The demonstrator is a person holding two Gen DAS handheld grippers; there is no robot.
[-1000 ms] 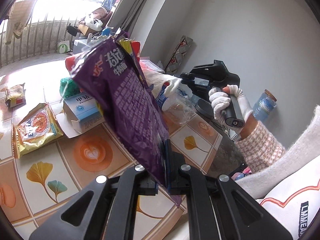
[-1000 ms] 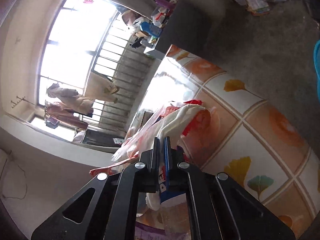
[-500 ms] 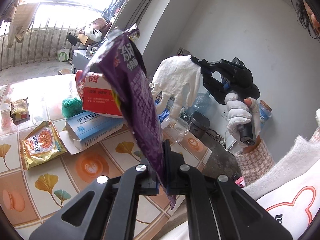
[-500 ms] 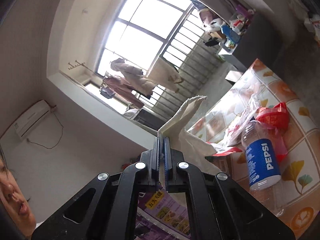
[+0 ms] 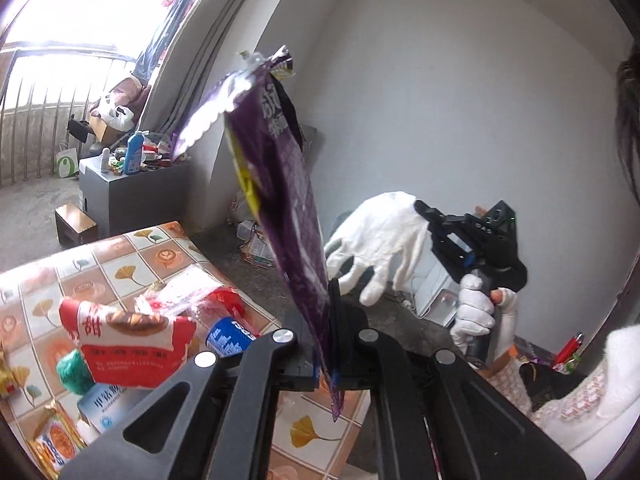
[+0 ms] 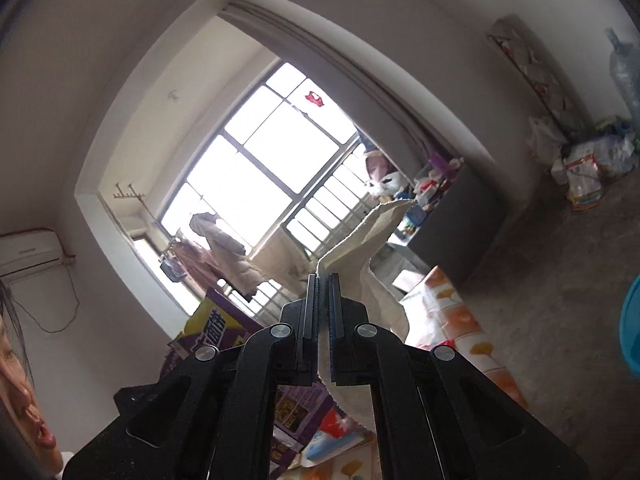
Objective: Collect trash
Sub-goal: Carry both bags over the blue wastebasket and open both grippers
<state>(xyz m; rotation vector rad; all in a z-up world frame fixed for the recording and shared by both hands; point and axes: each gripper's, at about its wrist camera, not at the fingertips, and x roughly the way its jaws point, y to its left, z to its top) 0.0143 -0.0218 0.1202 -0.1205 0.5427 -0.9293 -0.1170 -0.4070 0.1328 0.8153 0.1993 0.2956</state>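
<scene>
My left gripper is shut on a purple snack bag and holds it upright, high above the tiled table. My right gripper is shut on a white cloth glove, lifted well off the table. In the left wrist view the glove hangs from the right gripper to the right of the bag. The purple bag also shows in the right wrist view, below left of my fingers.
On the table lie a red-and-white wrapper, a Pepsi bottle, a green wad, a blue-and-white box and a yellow snack packet. A grey cabinet stands behind. A blue tub edge is on the floor.
Both grippers have risen higher above the table and tilted upward. The purple bag and the white glove went up with them; the table items now sit lower in view.
</scene>
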